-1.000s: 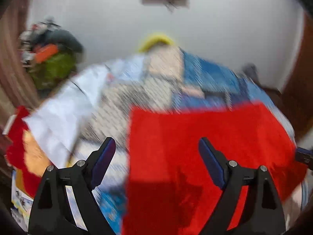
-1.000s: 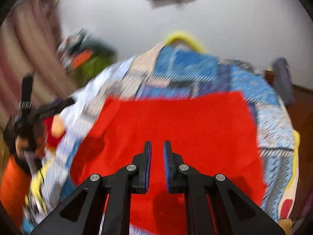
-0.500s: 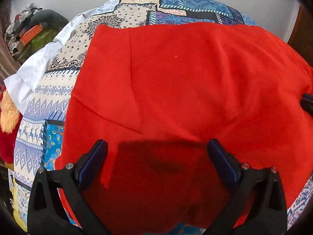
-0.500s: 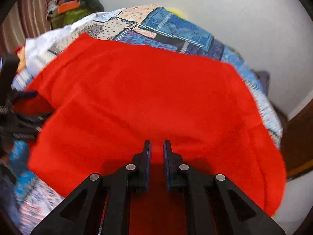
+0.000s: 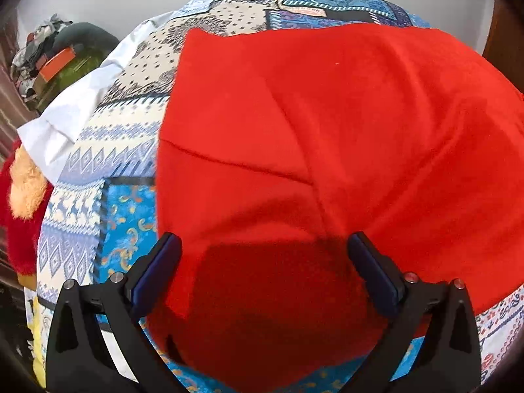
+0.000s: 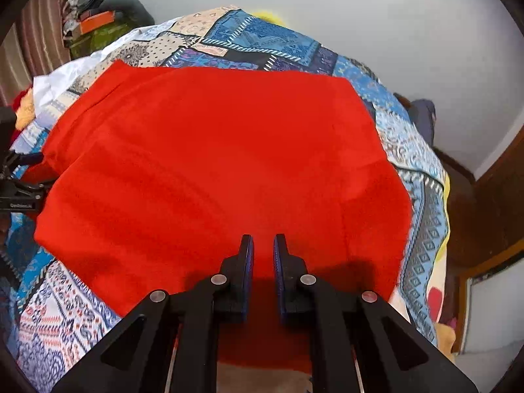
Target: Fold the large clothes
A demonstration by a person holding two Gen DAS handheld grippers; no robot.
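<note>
A large red cloth (image 5: 327,137) lies spread flat on the patterned bedspread (image 5: 98,196), with a fold line across its left part. My left gripper (image 5: 262,255) is open, its jaws wide apart just above the cloth's near left part, holding nothing. In the right wrist view the same red cloth (image 6: 213,163) fills the middle. My right gripper (image 6: 262,252) has its jaws nearly together with a narrow gap, above the cloth's near edge, with nothing between them. The left gripper shows at the left edge of the right wrist view (image 6: 16,183).
A white sheet (image 5: 72,111) lies at the bed's left side. A red and tan plush toy (image 5: 23,193) sits beside it. A pile of bags and clothes (image 6: 101,23) stands in the far left corner. A wooden door (image 6: 491,196) is on the right.
Both grippers have tilted down and come closer to the bed, so the red cloth now fills both views. The jaws have not changed.
</note>
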